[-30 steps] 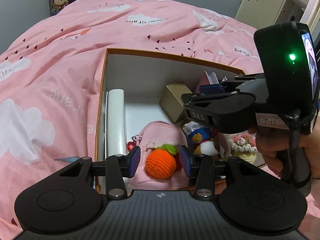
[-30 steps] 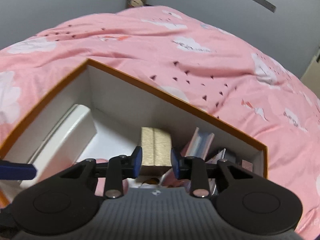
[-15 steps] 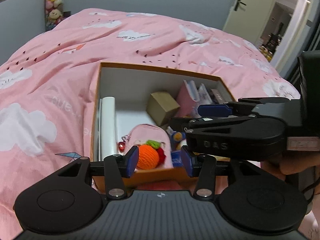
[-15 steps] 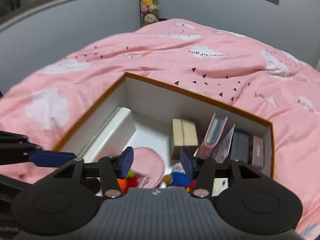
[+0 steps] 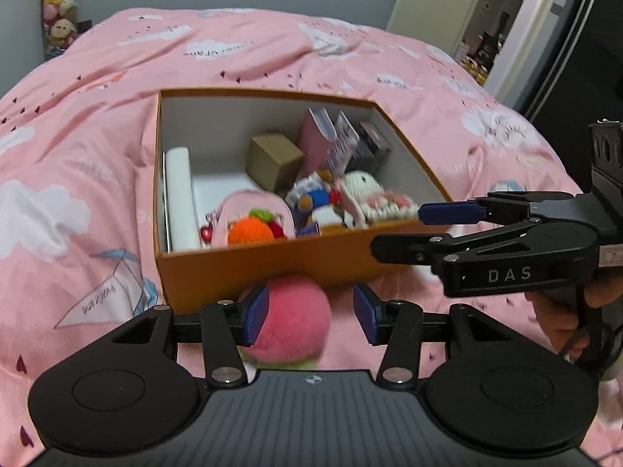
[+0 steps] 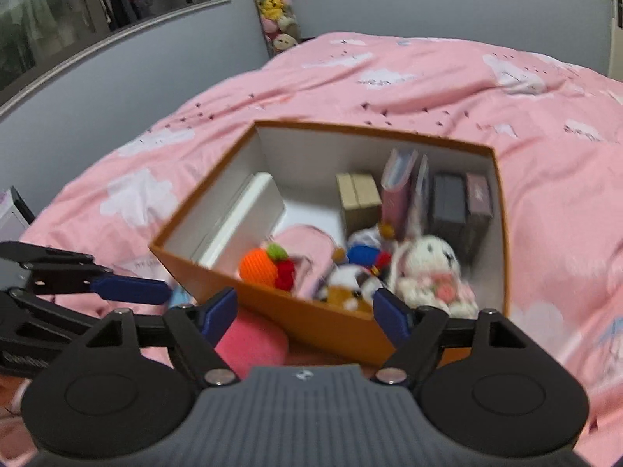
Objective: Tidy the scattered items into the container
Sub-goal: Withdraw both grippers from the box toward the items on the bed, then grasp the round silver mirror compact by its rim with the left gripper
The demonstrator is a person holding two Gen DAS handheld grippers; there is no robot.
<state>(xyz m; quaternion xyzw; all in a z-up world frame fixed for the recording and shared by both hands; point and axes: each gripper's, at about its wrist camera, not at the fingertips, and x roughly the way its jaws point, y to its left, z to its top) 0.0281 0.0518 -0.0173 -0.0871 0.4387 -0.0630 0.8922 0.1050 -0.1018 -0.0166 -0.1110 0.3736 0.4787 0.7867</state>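
While most of the scattered items already lie inside the orange box [image 5: 272, 264] on the pink bed [image 5: 78, 136], one piece is still outside it: a pink plush ball [image 5: 290, 317] resting on the bedding just beside the box's near wall. The left gripper [image 5: 309, 313] hangs over that ball, its fingers opening and standing apart; the ball sits between them, close to the left pad, though motion blur makes it hard to say whether that pad actually touches it. The right gripper [image 6: 305, 317] is also opening, its fingers wide with nothing held, aimed over the near wall of the box toward the crocheted orange [image 6: 259, 268], the small pink backpack [image 6: 307, 241] and the white plush bunny [image 6: 430, 268] inside. The tan carton [image 5: 274, 161] and the upright books [image 5: 325, 144] stand at the far side of the box. Judging by this layout, the step in hand is the pickup of the last loose item. The next move calls for the left fingers to settle lower around the ball, close gently on its soft body, then lift it clear of the near wall and release it into the free space at the box's left centre, with the right gripper kept out of the way.
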